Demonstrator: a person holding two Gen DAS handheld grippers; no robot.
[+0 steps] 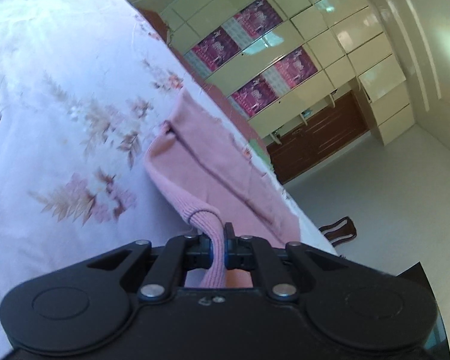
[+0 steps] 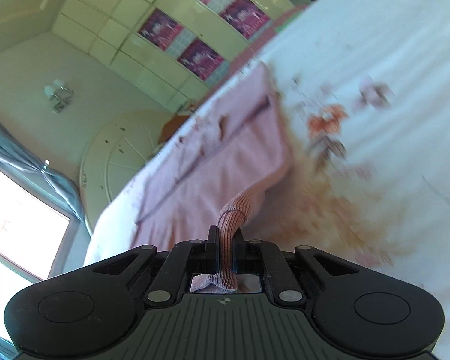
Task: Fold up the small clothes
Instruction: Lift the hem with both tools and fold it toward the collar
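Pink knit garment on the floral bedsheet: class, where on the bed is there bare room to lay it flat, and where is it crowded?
Free: the wide floral bedsheet beside the pink knit garment, away from the bed edge. Crowded: the strip by the edge, where the garment lies, and near the left gripper and right gripper, each pinching a ribbed edge.
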